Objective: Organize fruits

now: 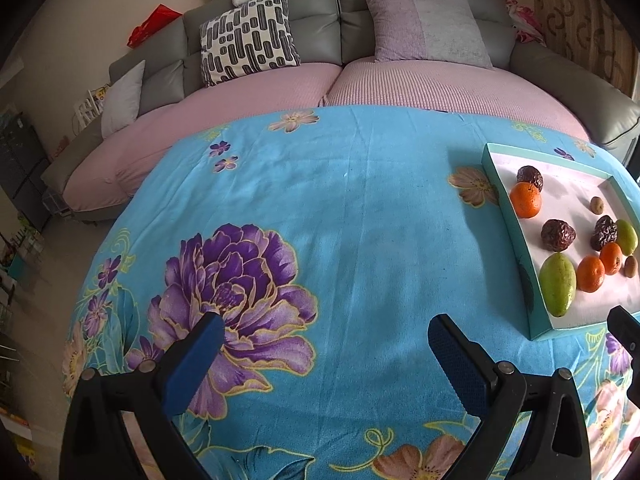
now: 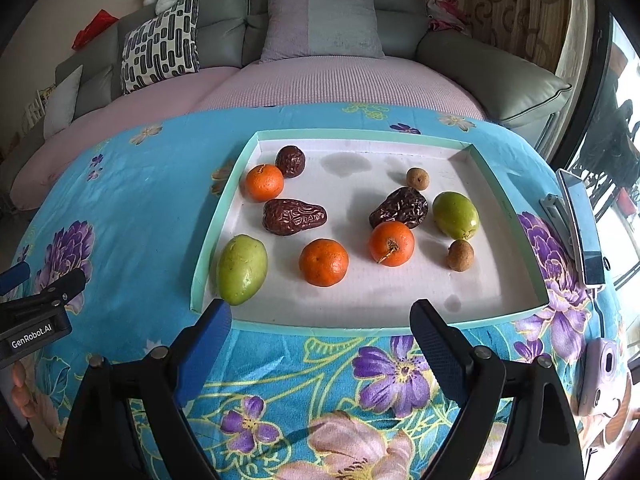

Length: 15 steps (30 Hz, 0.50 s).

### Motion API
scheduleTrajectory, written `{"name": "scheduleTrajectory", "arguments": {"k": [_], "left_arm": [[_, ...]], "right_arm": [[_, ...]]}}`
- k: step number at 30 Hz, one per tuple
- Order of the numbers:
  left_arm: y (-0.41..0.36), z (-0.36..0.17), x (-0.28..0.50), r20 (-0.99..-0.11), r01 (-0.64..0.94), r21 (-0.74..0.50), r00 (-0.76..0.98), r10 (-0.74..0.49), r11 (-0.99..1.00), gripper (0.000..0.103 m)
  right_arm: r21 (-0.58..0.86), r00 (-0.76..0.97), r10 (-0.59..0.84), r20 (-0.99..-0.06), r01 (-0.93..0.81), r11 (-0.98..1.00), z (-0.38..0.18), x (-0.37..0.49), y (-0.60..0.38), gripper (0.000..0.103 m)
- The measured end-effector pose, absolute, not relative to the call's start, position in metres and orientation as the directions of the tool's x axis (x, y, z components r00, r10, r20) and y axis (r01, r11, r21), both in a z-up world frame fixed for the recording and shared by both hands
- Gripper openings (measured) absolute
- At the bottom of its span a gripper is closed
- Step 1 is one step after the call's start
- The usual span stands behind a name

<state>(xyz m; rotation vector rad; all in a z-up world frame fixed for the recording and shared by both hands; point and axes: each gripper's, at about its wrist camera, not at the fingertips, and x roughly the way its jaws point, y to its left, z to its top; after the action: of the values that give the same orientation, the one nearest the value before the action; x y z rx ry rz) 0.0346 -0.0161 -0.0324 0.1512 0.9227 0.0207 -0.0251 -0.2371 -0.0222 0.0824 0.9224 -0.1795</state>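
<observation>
Ten fruits [image 2: 323, 262] in tray [image 2: 400, 326] just ahead of right gripper [image 2: 322, 322] (spread, empty); left gripper [image 1: 326, 334] spread too.

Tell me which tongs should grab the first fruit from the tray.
Right. The right tongs hang open directly before the tray; the left tongs face bare cloth beside it.

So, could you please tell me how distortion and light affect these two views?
Left wrist view: fisheye bows the sofa and tablecloth, corners dark. Right wrist view: same bowing, tray sharp, soft shadows under fruit, window washed out.
</observation>
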Motion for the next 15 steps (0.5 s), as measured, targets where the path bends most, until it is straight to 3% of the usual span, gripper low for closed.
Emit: {"name": "scheduleTrajectory", "arguments": {"k": [15], "left_arm": [[-0.015, -0.053, 0.048, -0.814, 0.057, 0.139, 0.574, 0.081, 0.989, 0.103]], "right_arm": [[-0.013, 0.586, -0.135, -0.799, 0.209, 0.978, -0.033, -0.017, -0.241, 0.091]]}}
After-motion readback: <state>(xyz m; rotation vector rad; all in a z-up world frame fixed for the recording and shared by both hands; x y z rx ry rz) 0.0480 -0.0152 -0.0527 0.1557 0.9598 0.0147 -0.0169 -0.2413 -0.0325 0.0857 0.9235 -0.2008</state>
